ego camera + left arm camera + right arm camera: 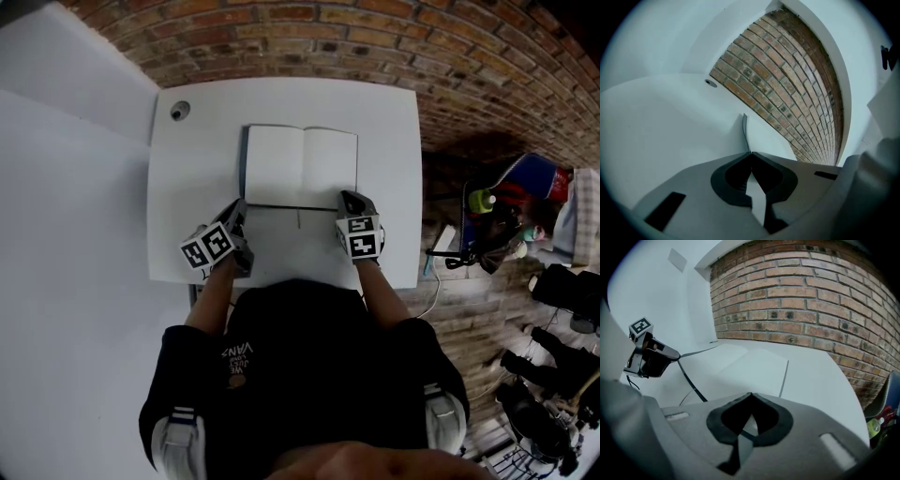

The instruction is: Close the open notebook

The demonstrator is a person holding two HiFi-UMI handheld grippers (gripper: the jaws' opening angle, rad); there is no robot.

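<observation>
Notebook [301,166] lies open; left tool [241,208] clamped on its raised left cover [745,124], right tool [350,198] shut; folding over remains.

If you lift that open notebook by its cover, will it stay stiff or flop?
Probably floppy: the thin dark cover of the open white-paged notebook bows where the left gripper pinches its corner. Likely light, since that small pinch lifts it. It should not roll, lying flat on the white table.
</observation>
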